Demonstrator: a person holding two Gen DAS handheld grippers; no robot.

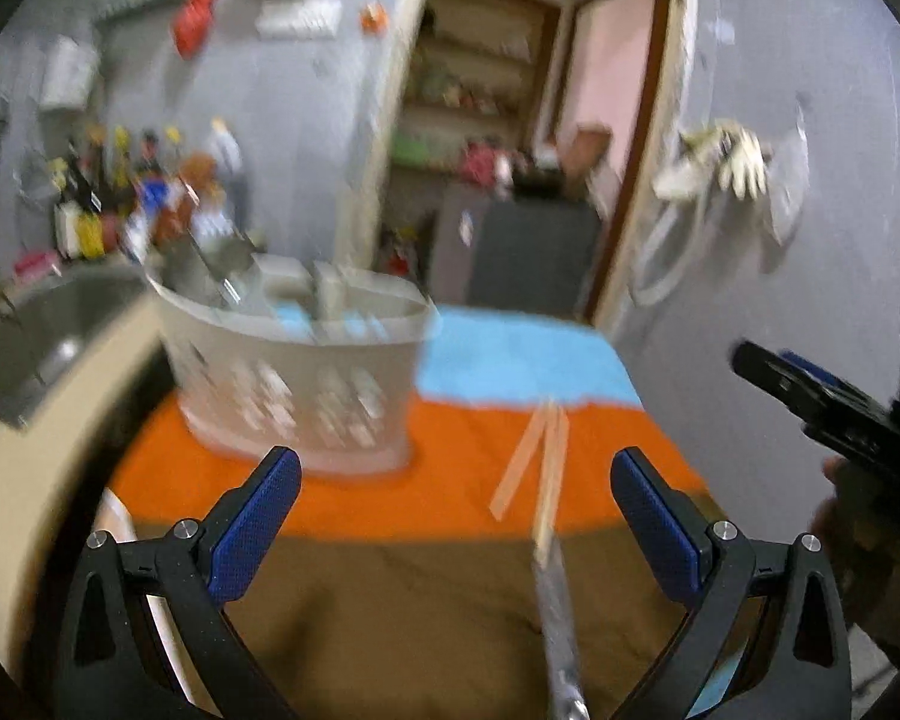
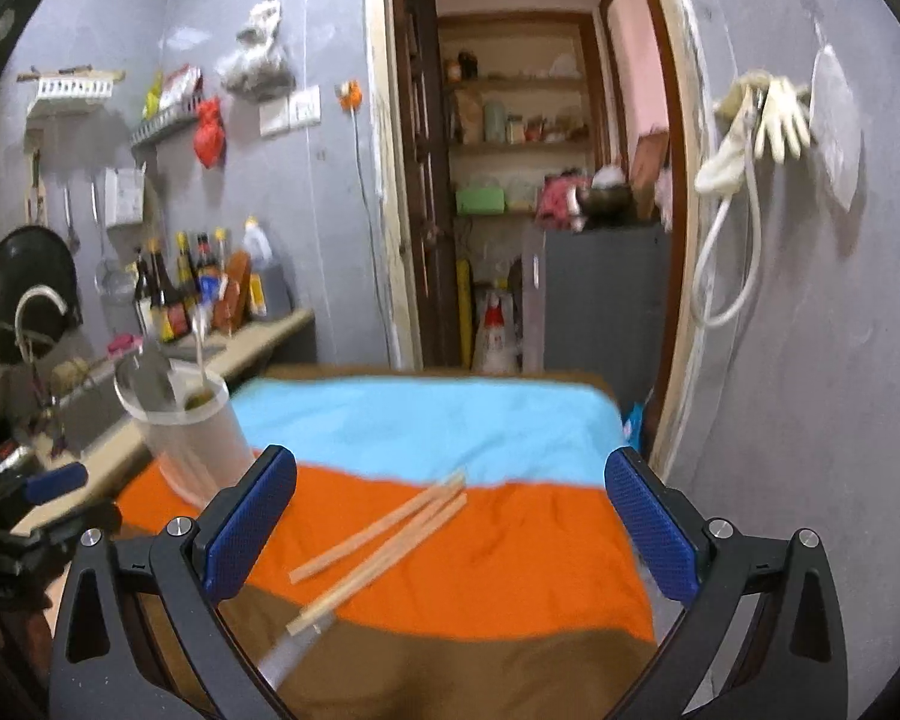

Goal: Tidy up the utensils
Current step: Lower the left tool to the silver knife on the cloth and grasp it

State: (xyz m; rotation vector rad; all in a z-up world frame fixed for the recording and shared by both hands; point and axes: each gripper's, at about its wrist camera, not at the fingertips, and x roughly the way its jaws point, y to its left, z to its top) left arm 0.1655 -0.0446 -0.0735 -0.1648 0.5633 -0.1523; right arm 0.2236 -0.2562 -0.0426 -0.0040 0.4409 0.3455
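Both grippers, left gripper [image 1: 456,516] and right gripper [image 2: 450,525], fingers spread, empty. Step: pick chopsticks [image 2: 384,540] mid-frame; next, drop into utensil basket [image 1: 294,384].

Black grippers [image 1: 456,519], blue textured pads [image 2: 249,531]
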